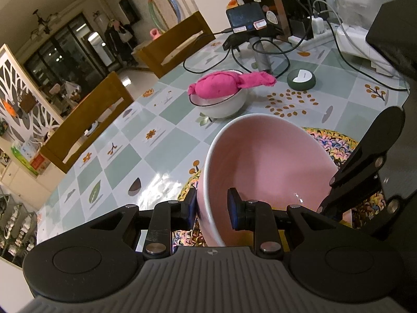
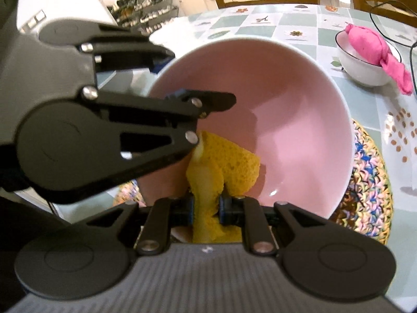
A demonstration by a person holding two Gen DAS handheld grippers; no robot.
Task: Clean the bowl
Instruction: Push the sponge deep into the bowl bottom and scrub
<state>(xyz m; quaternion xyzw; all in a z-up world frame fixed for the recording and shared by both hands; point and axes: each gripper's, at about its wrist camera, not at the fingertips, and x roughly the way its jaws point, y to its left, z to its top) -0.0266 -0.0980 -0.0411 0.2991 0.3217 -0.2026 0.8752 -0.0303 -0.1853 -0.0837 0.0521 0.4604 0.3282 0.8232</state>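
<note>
i judge the wipe is underway, not finished: the pink bowl (image 2: 260, 109) looks free of visible dirt, but only its lower wall has the sponge (image 2: 229, 167) on it. my left tool (image 1: 212, 210) is narrowed onto the bowl's near rim, one finger inside and one outside, tipping it above the woven mat (image 1: 336, 143). my right tool (image 2: 206, 208) pinches the yellow sponge, angled down into the bowl just ahead of it.
</note>
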